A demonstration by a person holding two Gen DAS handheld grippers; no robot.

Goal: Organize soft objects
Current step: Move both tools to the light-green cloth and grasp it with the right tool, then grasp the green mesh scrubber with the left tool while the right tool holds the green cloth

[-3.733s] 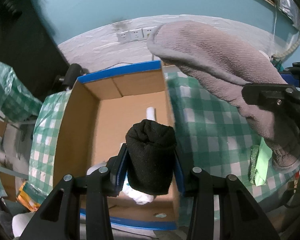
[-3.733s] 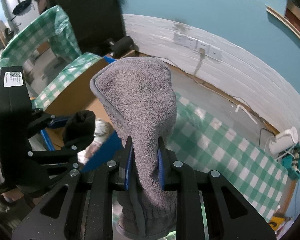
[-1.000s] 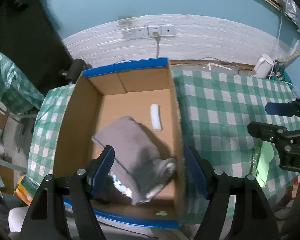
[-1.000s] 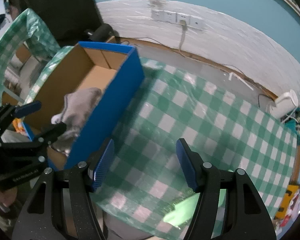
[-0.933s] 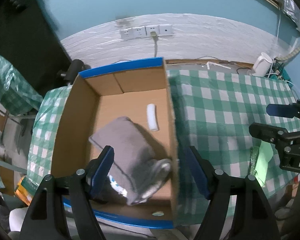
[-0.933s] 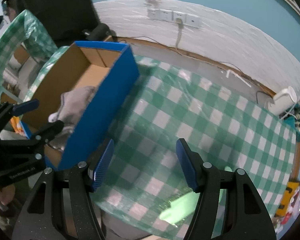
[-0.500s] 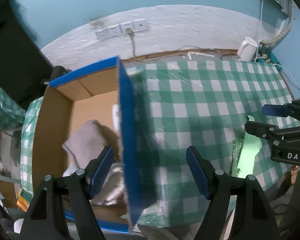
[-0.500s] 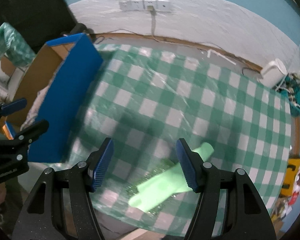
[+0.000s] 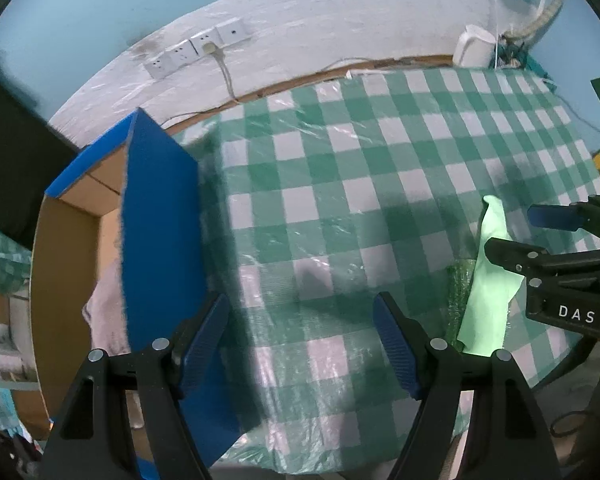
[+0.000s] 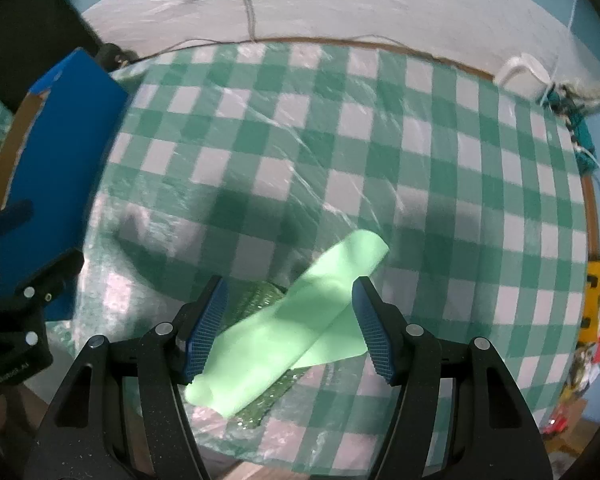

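Low in the right wrist frame lies our green cloth [image 10: 296, 316], slanting over a glittery green piece [image 10: 260, 400] on the checked table [image 10: 380, 140]. We hold the right gripper [image 10: 290, 324] spread above it, nothing pinched. Our left gripper [image 9: 300, 340] is likewise spread and empty over bare table. A grey item [image 9: 106, 312] sits in the box [image 9: 160, 220] at left, so we judge the green pieces remain. Only the left view shows the box's inside.
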